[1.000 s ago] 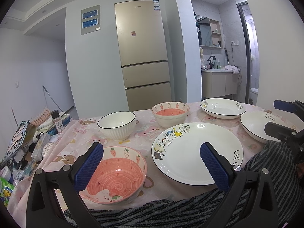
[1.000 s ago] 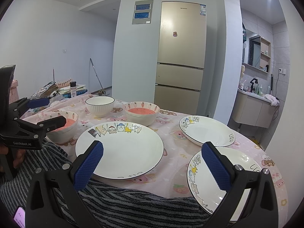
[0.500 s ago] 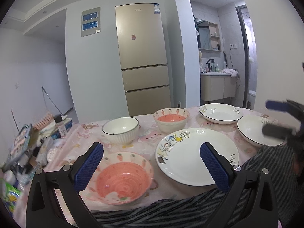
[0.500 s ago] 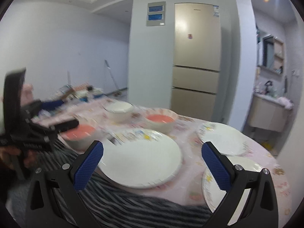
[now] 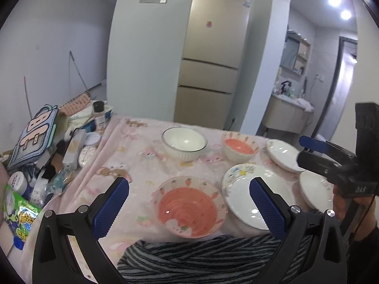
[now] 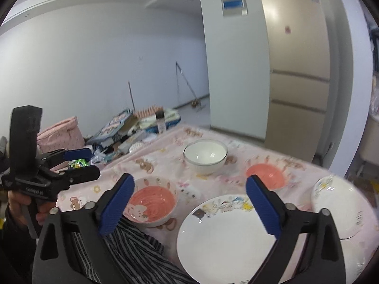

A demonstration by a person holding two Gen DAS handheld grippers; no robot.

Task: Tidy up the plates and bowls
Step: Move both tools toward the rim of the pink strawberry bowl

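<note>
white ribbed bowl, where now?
Left wrist view: white ribbed bowl sits at the table's far side, left of the far pink bowl, beyond the near pink bowl.

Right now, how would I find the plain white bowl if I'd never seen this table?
Find the pink cartoon tablecloth. On its far side, toward the tall beige fridge, two bowls sit side by side. Take the white bowl on the left: white inside and out, while the carrot bowl beside it is coral inside.

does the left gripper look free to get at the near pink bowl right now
Probably yes: the left gripper is open and empty, and the near pink bowl sits straight ahead between its fingers with nothing over it. The big plate beside it leaves clearance.
</note>
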